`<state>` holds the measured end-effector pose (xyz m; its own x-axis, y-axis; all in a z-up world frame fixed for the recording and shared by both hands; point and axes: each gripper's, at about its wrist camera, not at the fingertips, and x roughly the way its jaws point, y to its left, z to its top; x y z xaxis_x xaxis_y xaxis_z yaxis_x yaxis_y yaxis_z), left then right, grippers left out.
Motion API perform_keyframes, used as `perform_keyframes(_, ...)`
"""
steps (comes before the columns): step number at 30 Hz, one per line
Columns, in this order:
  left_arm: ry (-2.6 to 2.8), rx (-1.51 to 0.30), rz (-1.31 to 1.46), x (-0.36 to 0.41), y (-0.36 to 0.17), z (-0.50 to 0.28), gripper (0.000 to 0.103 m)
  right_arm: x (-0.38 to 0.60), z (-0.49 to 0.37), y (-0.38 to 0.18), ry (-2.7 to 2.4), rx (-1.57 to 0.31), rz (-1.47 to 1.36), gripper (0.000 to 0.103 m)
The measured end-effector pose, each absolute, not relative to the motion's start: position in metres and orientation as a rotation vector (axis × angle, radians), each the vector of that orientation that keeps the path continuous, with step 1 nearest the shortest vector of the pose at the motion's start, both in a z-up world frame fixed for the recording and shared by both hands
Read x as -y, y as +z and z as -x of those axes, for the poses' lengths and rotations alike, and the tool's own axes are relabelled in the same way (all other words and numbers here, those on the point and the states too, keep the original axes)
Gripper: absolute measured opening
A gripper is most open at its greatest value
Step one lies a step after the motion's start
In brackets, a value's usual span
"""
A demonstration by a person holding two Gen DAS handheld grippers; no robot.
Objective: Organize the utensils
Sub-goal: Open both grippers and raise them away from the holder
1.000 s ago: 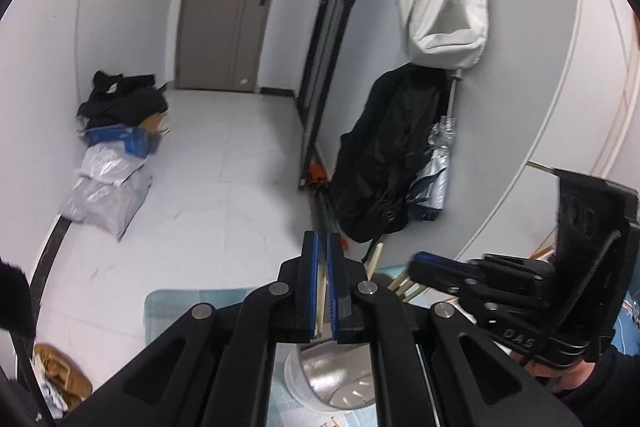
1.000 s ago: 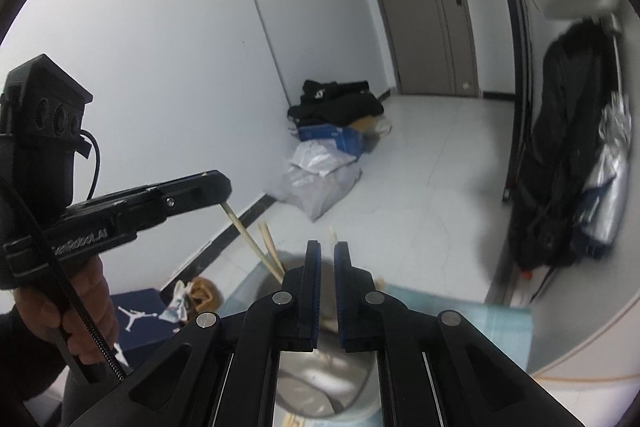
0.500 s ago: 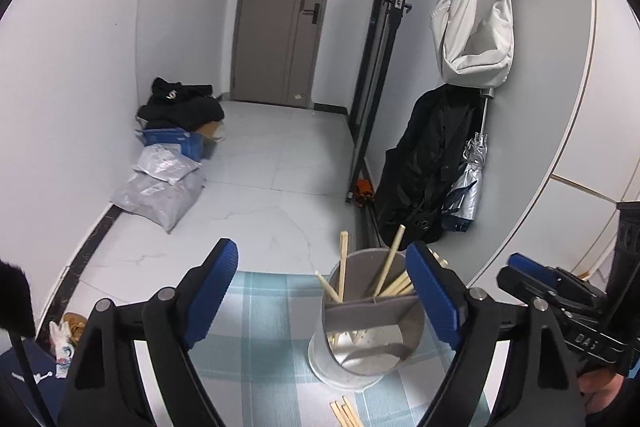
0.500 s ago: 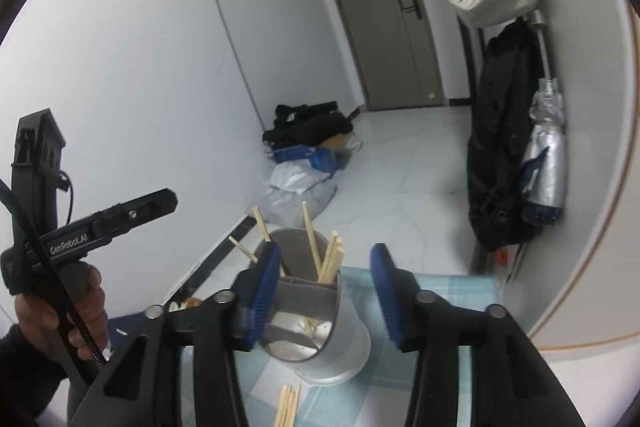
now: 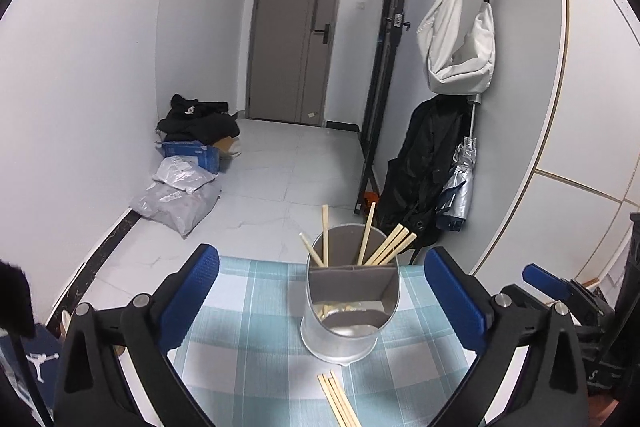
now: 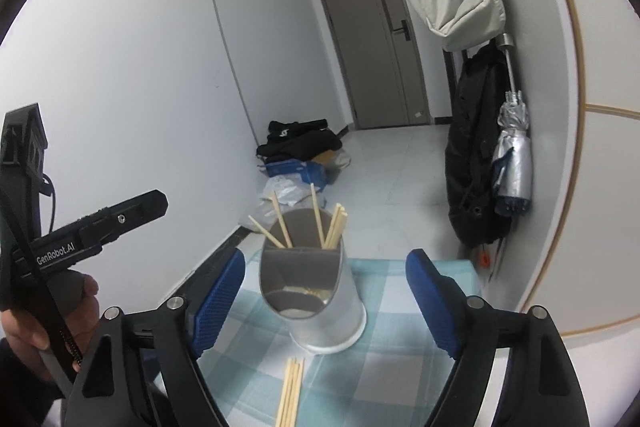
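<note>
The left gripper (image 5: 320, 291) has its jaws spread wide and holds nothing; its blue pads (image 5: 192, 291) stand well apart on either side of the utensil holder (image 5: 352, 311). The right gripper (image 6: 326, 301) likewise has its jaws wide open and empty, framing the same utensil holder (image 6: 316, 291) from the near side.

The utensil holder is a metal cylinder with an inner divider, standing upright on the bench (image 5: 248, 359), which carries a blue-and-white checked cloth. Several wooden chopsticks (image 5: 386, 245) stand in the far compartment, leaning outward at different angles. In the right wrist view the standing chopsticks (image 6: 318, 215) fan out above the rim.

A loose bundle of chopsticks (image 5: 340, 401) lies flat on the cloth just near of the holder base, apart from both grippers. The right wrist view shows this loose bundle (image 6: 291, 391) between the open jaws
</note>
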<state>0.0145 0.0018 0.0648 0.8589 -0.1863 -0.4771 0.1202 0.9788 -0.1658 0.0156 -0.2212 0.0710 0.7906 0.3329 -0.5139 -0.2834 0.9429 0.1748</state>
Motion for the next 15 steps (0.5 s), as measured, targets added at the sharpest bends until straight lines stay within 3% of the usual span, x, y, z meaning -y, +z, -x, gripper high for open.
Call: perform_keyframes(15,-0.047,-0.506,0.164,0.000,0.019,0.014,0.101,0.219,-0.004,0.040,0.275,-0.625,-0.069,0.084)
